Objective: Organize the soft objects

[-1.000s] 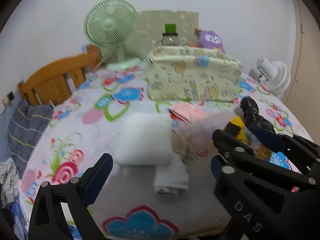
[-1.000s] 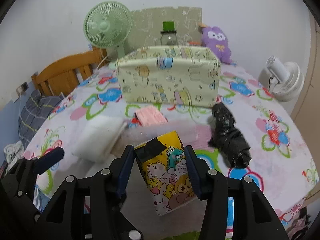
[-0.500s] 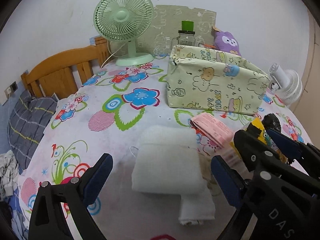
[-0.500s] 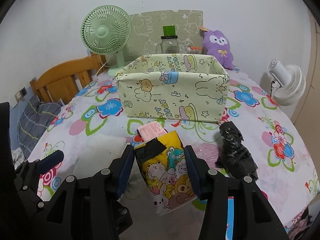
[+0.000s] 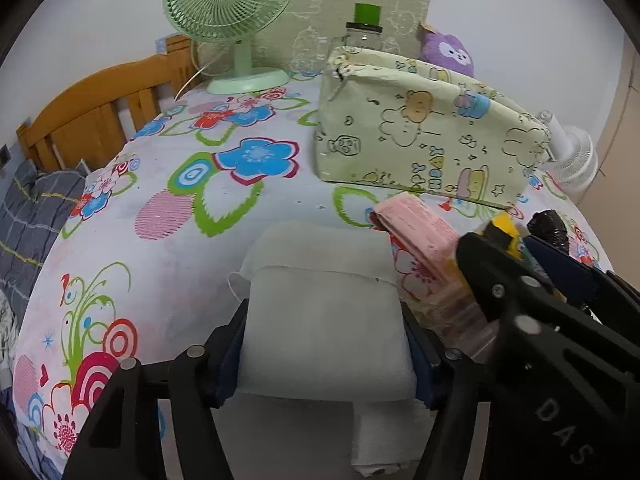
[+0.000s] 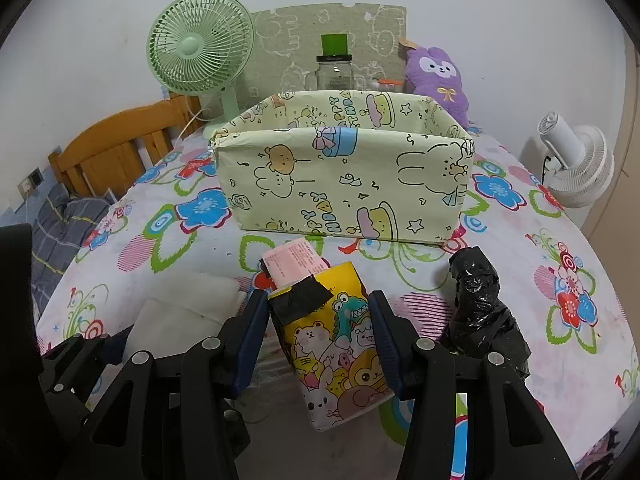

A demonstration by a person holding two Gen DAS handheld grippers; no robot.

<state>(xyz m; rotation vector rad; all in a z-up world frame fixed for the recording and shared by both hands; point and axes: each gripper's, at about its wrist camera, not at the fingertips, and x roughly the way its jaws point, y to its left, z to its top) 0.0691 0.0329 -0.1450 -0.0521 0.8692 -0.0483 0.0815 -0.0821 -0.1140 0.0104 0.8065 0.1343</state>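
Note:
My left gripper [image 5: 324, 344] is shut on a folded white towel [image 5: 324, 312] that lies on the flowered tablecloth. My right gripper [image 6: 318, 332] is shut on a yellow cartoon-print tissue pack [image 6: 332, 348] and holds it above the table; it also shows at the right of the left wrist view [image 5: 504, 228]. A pale yellow cartoon-print fabric box [image 6: 344, 184] stands open behind them, also in the left wrist view [image 5: 424, 140]. A pink packet [image 5: 416, 224] lies between towel and box. A black crumpled bag [image 6: 480, 312] lies at the right.
A green fan [image 6: 200, 56], a glass jar with a green lid [image 6: 334, 66] and a purple plush toy [image 6: 436, 80] stand behind the box. A white fan [image 6: 576, 164] is at the right edge. A wooden headboard [image 5: 100, 116] and a grey plaid cloth [image 5: 28, 216] are left.
My left gripper has moved forward over the white towel and closed on it. My right gripper has kept the tissue pack and shifted a little closer to the box.

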